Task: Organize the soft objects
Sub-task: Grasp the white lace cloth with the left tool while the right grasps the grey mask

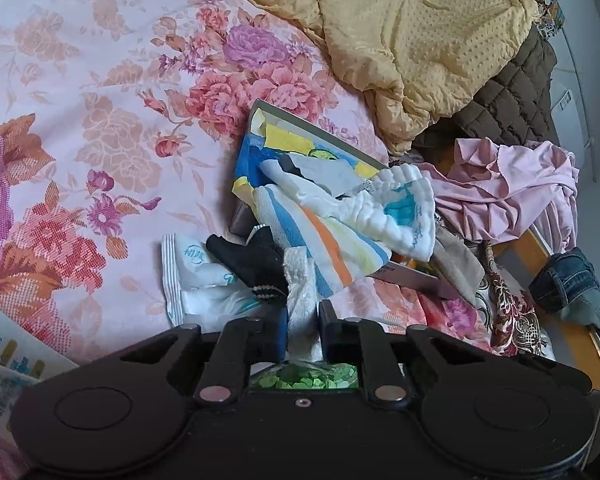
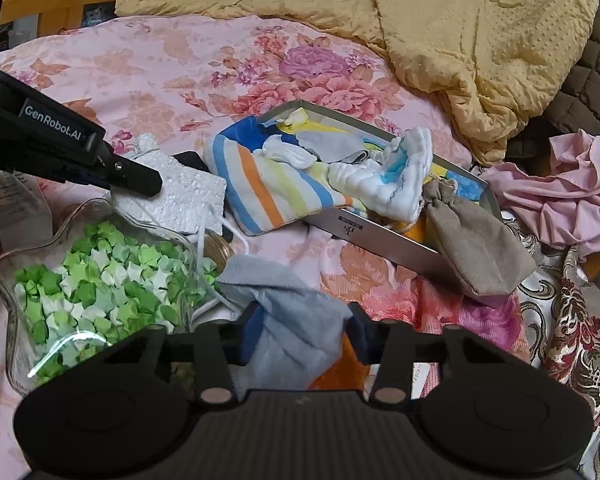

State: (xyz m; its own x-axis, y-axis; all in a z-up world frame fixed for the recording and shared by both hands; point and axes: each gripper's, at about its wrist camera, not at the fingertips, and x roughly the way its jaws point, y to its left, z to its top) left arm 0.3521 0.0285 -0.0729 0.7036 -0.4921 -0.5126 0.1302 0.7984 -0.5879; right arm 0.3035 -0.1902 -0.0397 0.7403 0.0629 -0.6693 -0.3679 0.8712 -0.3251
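Observation:
My left gripper (image 1: 303,322) is shut on a white foam sheet (image 1: 300,292); in the right wrist view the same gripper (image 2: 140,182) comes in from the left with the foam sheet (image 2: 184,196) in it. My right gripper (image 2: 300,332) is shut on a grey-blue cloth (image 2: 292,312). A flat metal tin (image 2: 384,236) on the bed holds a striped cloth (image 2: 268,188), a white quilted cloth (image 2: 384,172) and a beige pouch (image 2: 476,252). The tin (image 1: 416,278) and striped cloth (image 1: 320,236) also show in the left wrist view.
A clear bag of green paper stars (image 2: 100,280) lies at the left. A black item (image 1: 248,256) and a white packet (image 1: 196,280) lie by the foam. A yellow quilt (image 2: 460,32), pink garment (image 2: 572,196), jeans (image 1: 568,284) and floral bedsheet (image 1: 80,120) surround them.

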